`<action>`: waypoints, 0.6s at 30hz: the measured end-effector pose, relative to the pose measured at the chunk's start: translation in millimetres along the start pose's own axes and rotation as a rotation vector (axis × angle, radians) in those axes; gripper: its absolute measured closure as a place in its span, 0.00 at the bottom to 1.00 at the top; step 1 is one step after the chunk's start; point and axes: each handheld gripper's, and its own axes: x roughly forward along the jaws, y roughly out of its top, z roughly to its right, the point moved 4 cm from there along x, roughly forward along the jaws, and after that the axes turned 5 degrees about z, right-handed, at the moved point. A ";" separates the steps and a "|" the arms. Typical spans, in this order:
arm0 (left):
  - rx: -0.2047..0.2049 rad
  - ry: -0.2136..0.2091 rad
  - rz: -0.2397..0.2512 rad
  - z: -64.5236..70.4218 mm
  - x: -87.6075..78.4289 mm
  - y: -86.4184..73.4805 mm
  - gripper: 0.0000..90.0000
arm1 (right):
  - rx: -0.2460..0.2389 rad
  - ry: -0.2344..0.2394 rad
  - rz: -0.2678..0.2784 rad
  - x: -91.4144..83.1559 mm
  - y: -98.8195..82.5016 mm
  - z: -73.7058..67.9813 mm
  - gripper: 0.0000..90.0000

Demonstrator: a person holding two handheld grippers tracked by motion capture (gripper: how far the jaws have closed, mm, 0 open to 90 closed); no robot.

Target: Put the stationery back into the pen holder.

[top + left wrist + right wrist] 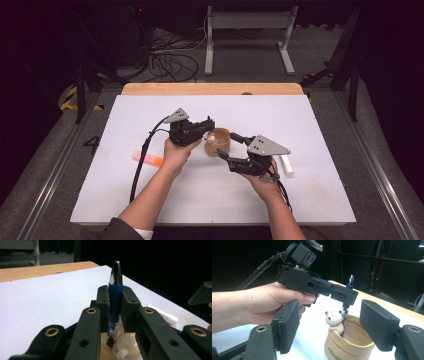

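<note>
Near the left edge of the white table (300, 200) lies an orange marker (147, 159). Next, in the middle of the table, the left gripper (115, 305) squeezes a pen (115, 297). The pen is dark blue with a shiny silver tip, and it stands straight up, its bottom end inside a tan cup (352, 345). A little white bear (334, 319) sits on the cup's rim, just beside the pen. Then comes the right gripper (329, 327), let loose with its jaws apart on either side of the cup. A white tube (286, 164) lies toward the right edge.
</note>
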 end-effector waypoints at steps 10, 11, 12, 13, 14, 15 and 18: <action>-0.051 0.026 -0.012 -6.6 -2.2 0.2 0.87 | 0.000 0.004 -0.004 0.9 -0.5 -0.9 0.37; -0.062 0.028 -0.013 -7.3 -2.7 0.1 0.87 | 0.000 0.004 -0.003 0.9 -0.5 -0.9 0.37; -0.067 0.030 -0.013 -7.9 -3.0 0.1 0.87 | 0.000 0.005 -0.004 0.9 -0.4 -1.0 0.37; -0.071 0.027 -0.014 -8.1 -3.3 0.1 0.87 | 0.000 0.005 -0.003 0.9 -0.4 -1.0 0.37; -0.063 0.029 -0.015 -8.1 -3.5 0.0 0.87 | 0.000 0.006 -0.004 0.9 -0.5 -1.1 0.37; -0.058 0.031 -0.018 -7.8 -3.7 0.1 0.87 | 0.000 0.006 -0.005 1.0 -0.5 -1.2 0.37; -0.033 0.060 -0.033 -7.1 -3.8 -0.2 0.84 | -0.002 0.004 -0.008 0.9 -0.6 -1.4 0.37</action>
